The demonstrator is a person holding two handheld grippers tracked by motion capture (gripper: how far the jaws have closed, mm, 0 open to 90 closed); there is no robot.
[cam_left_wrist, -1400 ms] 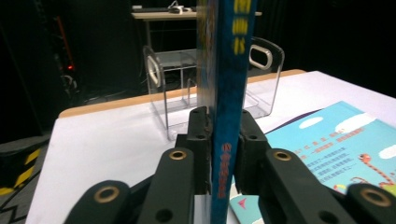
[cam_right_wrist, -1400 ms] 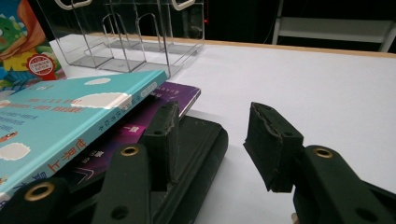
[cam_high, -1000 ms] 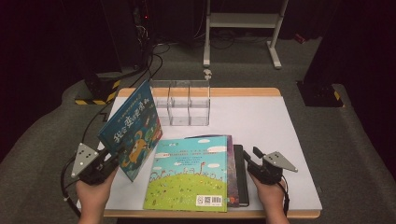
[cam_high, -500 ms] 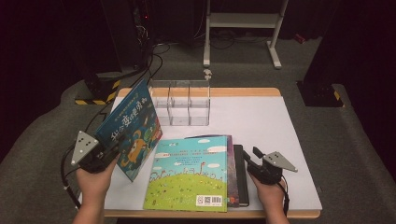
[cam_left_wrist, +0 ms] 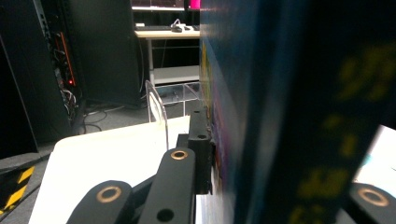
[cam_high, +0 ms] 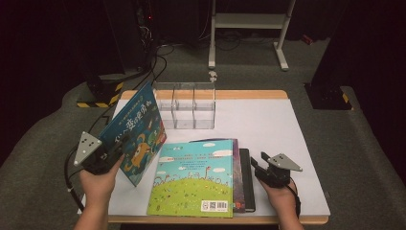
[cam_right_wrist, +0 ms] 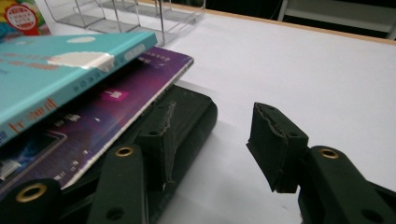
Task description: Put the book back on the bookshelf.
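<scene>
Lifted and tipped more upright since a second ago, the blue picture book (cam_high: 135,132) stands over the worktop's (cam_high: 268,124) left edge, our left gripper (cam_high: 111,154) having just been closing its fingers (cam_left_wrist: 200,154) on the lower cover. We hold it on edge, likely to slot it into the clear rack (cam_high: 186,105) at the far edge. Our right gripper (cam_high: 257,167) rests with fingers half spread and empty beside the book stack (cam_high: 198,177) near the front edge, probably waiting.
</scene>
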